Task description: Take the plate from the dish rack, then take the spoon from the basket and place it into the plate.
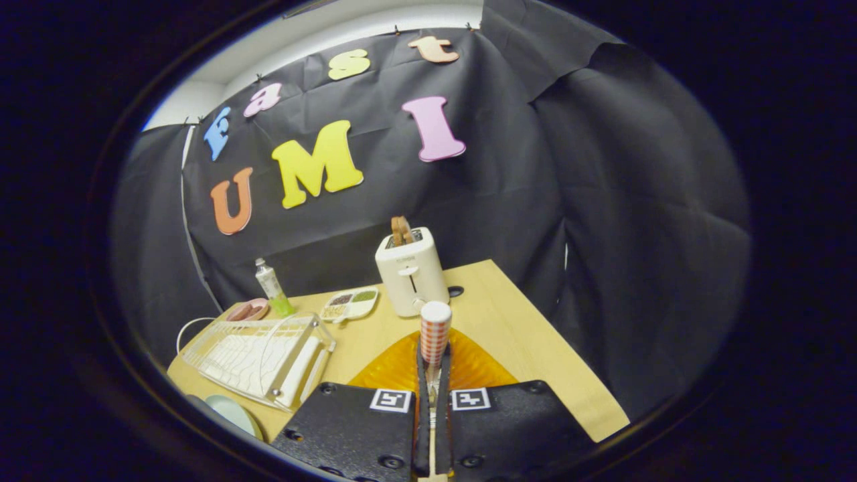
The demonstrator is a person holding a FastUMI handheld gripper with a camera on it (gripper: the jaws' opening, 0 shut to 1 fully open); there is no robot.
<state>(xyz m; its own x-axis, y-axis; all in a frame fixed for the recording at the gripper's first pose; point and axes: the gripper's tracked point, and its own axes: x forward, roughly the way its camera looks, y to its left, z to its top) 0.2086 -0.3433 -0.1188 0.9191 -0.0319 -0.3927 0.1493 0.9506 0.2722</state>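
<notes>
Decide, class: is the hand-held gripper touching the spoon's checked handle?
Touching. The gripper view shows the hand-held gripper with both fingers closed tight on the spoon, its checked handle standing up between them above the orange plate.

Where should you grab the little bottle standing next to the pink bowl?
Probably around the middle, coming in level from the side of the sectioned dish: the bottle stands upright and slim, with the pink bowl and the rack crowding its other side. The gripper is shut on a checked handle, so that goes down first.
</notes>
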